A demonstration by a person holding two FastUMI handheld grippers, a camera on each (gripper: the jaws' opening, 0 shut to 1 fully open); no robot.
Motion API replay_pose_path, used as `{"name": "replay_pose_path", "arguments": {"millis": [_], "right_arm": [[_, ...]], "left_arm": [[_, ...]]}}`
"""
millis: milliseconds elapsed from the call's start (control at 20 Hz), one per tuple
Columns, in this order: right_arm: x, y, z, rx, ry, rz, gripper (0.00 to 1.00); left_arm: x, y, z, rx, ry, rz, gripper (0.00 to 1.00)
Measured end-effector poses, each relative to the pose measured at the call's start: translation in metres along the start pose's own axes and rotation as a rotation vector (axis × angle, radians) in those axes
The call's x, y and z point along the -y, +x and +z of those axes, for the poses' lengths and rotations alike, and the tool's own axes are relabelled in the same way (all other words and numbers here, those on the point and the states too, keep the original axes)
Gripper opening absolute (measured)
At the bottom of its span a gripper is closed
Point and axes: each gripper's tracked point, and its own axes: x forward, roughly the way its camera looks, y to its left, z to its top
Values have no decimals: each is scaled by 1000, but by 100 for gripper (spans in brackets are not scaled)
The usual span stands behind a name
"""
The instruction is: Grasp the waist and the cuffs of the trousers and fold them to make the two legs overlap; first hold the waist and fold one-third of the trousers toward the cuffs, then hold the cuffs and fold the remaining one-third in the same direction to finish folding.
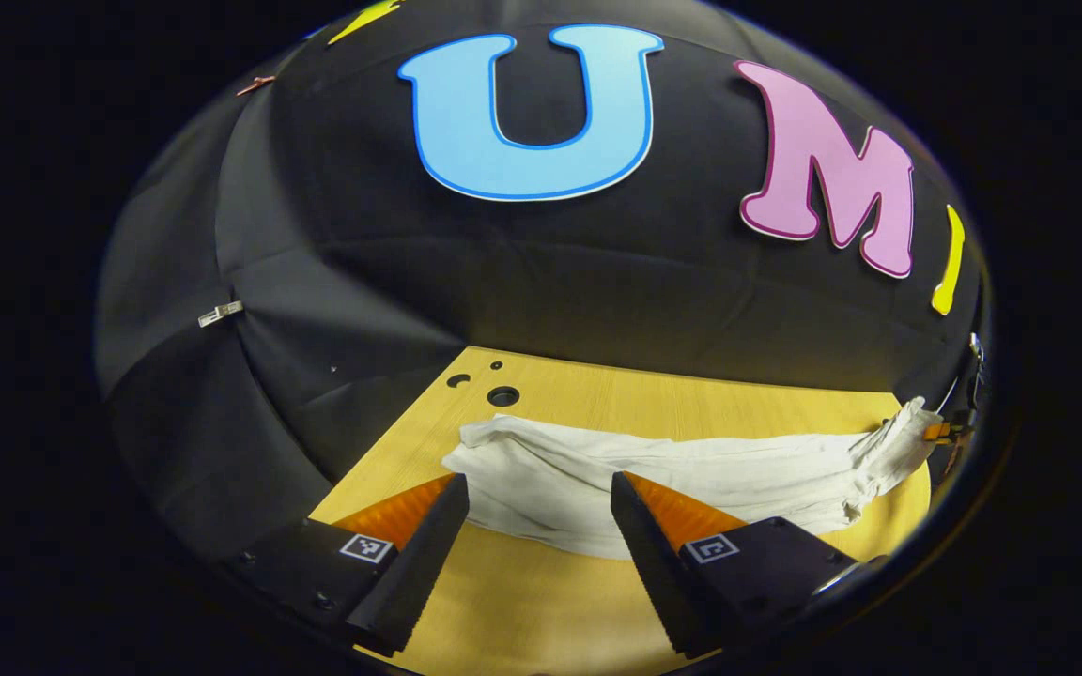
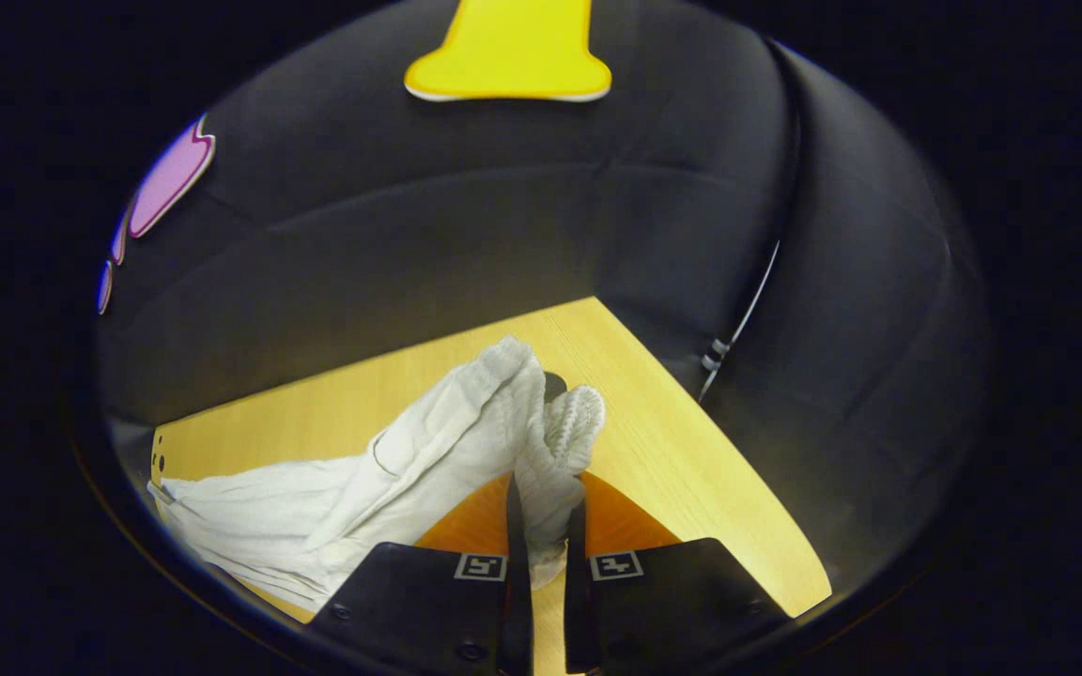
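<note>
White trousers point(image 1: 691, 474) lie in a long crumpled strip across the yellow wooden table point(image 1: 691, 394). In the left gripper view my left gripper point(image 1: 537, 483) is open, its fingertips just short of the cuff end point(image 1: 503, 451), with nothing between them. At the far right edge the right gripper point(image 1: 950, 432) holds the bunched waist. In the right gripper view my right gripper point(image 2: 546, 512) is shut on the ribbed waistband point(image 2: 560, 432), which bulges up above the fingers. The trousers point(image 2: 334, 498) trail away to the left, with a pocket seam showing.
Round holes point(image 1: 503, 396) are cut in the table near its far left corner, close behind the cuff end. The table corner point(image 2: 597, 305) meets the black cloth wall just beyond the waist. A white strap point(image 2: 738, 329) hangs on the wall to the right.
</note>
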Motion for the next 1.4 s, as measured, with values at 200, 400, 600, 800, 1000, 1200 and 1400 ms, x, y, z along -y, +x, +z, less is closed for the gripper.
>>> {"name": "replay_pose_path", "arguments": {"millis": [200,400,600,800,1000,1200,1400], "right_arm": [[-32,-35,35,79,-53,50,17],[-92,-47,35,94,-32,130,17],[-151,-66,16,75,-6,190,17],[-208,-77,-16,52,-10,258,17],[-258,-82,-61,14,-29,292,17],[-292,-85,-101,-25,-35,313,17],[-303,-83,-125,-67,-26,317,15]], "left_arm": [[-24,-3,-11,-6,-50,-9,97],[-49,-9,-22,2,-82,-13,97],[-83,-11,-44,4,-85,1,97],[-105,-8,-69,-15,-101,-6,96],[-127,12,-83,-29,-172,-6,96],[-142,44,-91,-48,-226,-9,96],[-147,74,-88,-58,-311,-20,96]]}}
